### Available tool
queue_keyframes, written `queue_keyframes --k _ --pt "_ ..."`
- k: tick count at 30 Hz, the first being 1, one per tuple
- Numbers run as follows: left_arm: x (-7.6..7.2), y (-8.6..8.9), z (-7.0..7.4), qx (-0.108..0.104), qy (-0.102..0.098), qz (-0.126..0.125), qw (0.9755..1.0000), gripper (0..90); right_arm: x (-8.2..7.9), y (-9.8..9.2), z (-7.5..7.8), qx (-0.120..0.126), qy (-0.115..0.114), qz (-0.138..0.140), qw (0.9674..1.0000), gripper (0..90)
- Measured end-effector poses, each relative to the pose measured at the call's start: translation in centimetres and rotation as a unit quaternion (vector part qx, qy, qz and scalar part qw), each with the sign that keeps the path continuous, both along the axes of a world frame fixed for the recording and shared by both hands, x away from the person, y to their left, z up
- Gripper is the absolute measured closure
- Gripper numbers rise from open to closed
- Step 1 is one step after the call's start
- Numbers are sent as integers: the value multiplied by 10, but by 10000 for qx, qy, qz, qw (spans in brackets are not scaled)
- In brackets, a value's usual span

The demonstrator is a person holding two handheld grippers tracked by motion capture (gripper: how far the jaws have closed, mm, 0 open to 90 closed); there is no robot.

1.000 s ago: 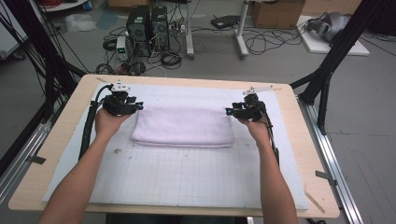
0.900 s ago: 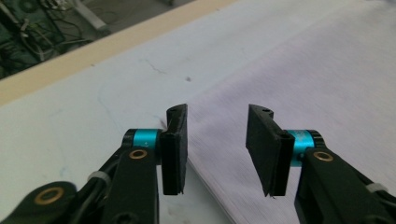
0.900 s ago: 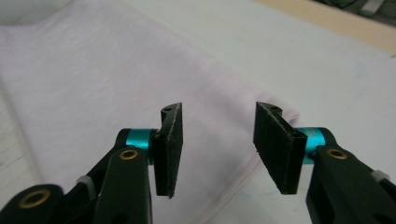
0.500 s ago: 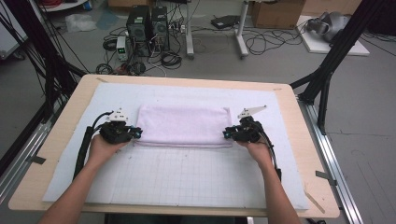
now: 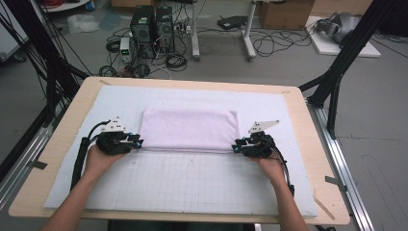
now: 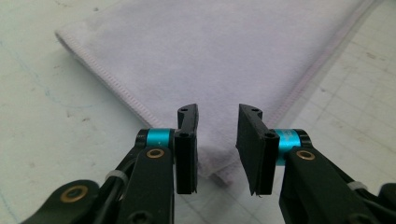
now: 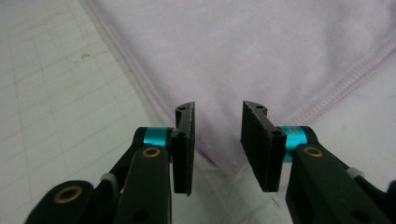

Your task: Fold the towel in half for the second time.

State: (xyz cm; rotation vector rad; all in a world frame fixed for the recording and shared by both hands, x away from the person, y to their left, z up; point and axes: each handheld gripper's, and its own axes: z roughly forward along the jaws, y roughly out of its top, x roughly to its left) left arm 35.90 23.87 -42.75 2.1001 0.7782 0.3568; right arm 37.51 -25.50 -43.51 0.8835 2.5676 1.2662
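A pale lilac towel (image 5: 190, 129) lies folded flat on the white gridded mat (image 5: 192, 187). My left gripper (image 5: 138, 143) sits at its near left corner and my right gripper (image 5: 235, 147) at its near right corner, both low over the mat. In the left gripper view the towel (image 6: 210, 56) has its corner lying between the jaws of the left gripper (image 6: 218, 112), with the pads clear of it. The right gripper view gives the same picture: towel (image 7: 243, 51) corner between the parted jaws of the right gripper (image 7: 219, 108). Both pairs of jaws have just been opening.
The mat covers most of a wooden table (image 5: 62, 120). Black frame posts (image 5: 337, 72) stand at the table's far corners. Computers (image 5: 151, 26) and loose cables (image 5: 269, 45) lie on the floor beyond the far edge.
Both hands have come toward the near side and sunk, from the towel's far corners to its near corners. The towel now lies flat with both grippers resting at its near edge.
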Motion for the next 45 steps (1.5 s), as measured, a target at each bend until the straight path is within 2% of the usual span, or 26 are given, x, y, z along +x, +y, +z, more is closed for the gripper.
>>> queue_keyframes --k 2,4,5,6,8,10,16,18,20,22,24,27,30,36,38,42,45 --pt "0 -2 -4 58 89 -38 9999 663 0 2 -1 -76 4 17 10000 622" --pt "0 -5 -11 253 147 -51 9996 674 1 5 -5 -151 43 65 9999 622" --pt "-1 -6 -13 318 45 -43 9995 706 0 6 -6 -181 32 63 9998 635" --pt "-2 -6 -14 301 -35 -34 9995 746 -1 6 -7 -173 35 57 9998 665" --pt "-2 -5 -13 272 -8 -50 9996 845 -1 5 -8 -186 19 22 9998 756" --pt "-3 -4 -13 263 -10 -21 9997 872 -2 2 -8 -176 14 53 9998 850" --pt "-7 -1 -12 199 -43 38 9998 879 -6 -1 -8 -1 23 81 10000 865" --pt "-7 0 -11 154 0 58 9999 849 -6 -1 -6 113 11 44 9999 803" --pt "-8 2 -9 44 35 61 10000 769 -8 -1 -4 283 37 8 9996 708" --pt "-11 4 -6 -125 85 108 9998 697 -11 0 -2 390 23 26 9992 660" --pt "-14 5 -4 -255 9 167 9995 669 -13 2 0 460 -5 -29 9989 612" --pt "-20 8 -2 -477 5 297 9984 598 -17 5 4 486 -139 -85 9987 502" --pt "-24 12 1 -564 -14 401 9976 472 -22 6 7 485 -141 -143 9986 403" --pt "-34 15 8 -525 -224 483 9972 364 -34 12 15 285 -370 -280 9985 228" --pt "-38 16 11 -598 -305 497 9965 335 -39 12 16 289 -553 -380 9973 209" --pt "-42 17 14 -591 -352 546 9961 279 -47 9 19 291 -641 -445 9965 170" --pt "-45 18 12 -502 -328 568 9966 247 -52 7 18 362 -645 -481 9961 140"
